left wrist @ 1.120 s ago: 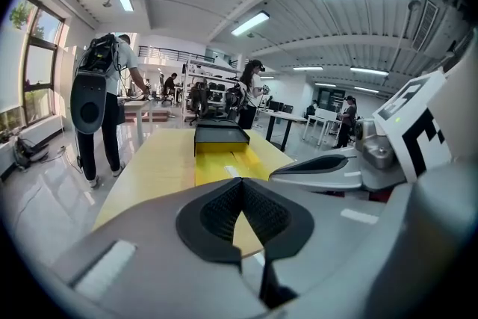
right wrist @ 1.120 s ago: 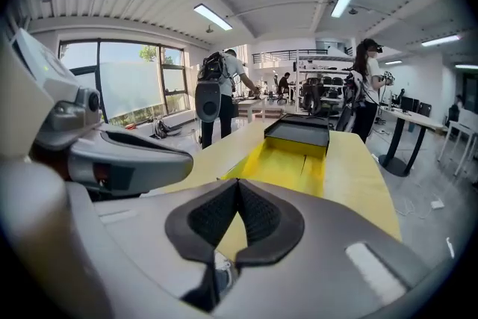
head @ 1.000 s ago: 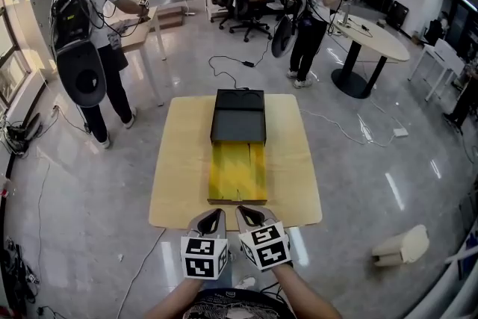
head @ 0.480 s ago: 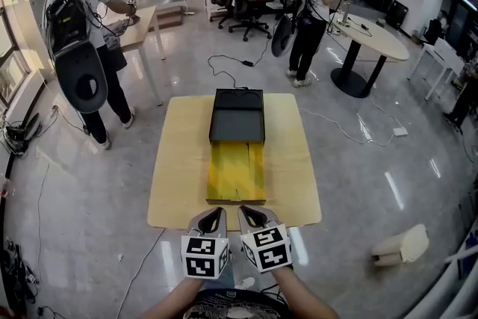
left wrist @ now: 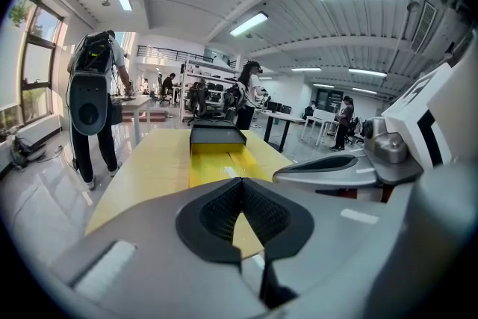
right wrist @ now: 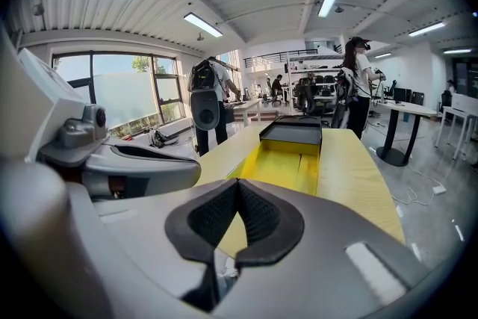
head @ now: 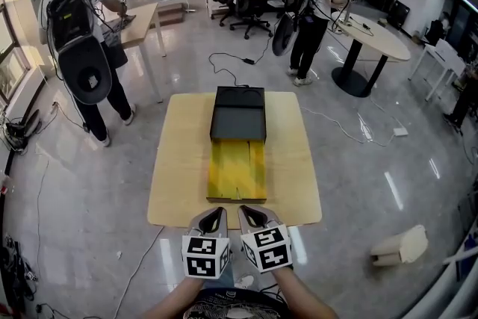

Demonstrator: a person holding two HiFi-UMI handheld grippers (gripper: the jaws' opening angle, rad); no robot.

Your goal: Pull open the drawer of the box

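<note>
The black box (head: 238, 114) sat toward the far side of the wooden tabletop (head: 179, 160). Its yellow drawer (head: 237, 172) was drawn out lengthwise, its long axis running straight toward the near edge. At that edge the left claw (head: 211, 220) and right claw (head: 251, 216) hovered side by side, each with jaws pressed together on nothing. Bare tabletop flanked the drawer. A person (head: 82, 48) stood on the floor well to the left.

Light wooden table (head: 179, 160) on a glossy floor (head: 89, 183); person with backpack (head: 82, 48) far left, second person (head: 314, 4) beside round table (head: 377, 37), office chairs (head: 246, 0) behind
</note>
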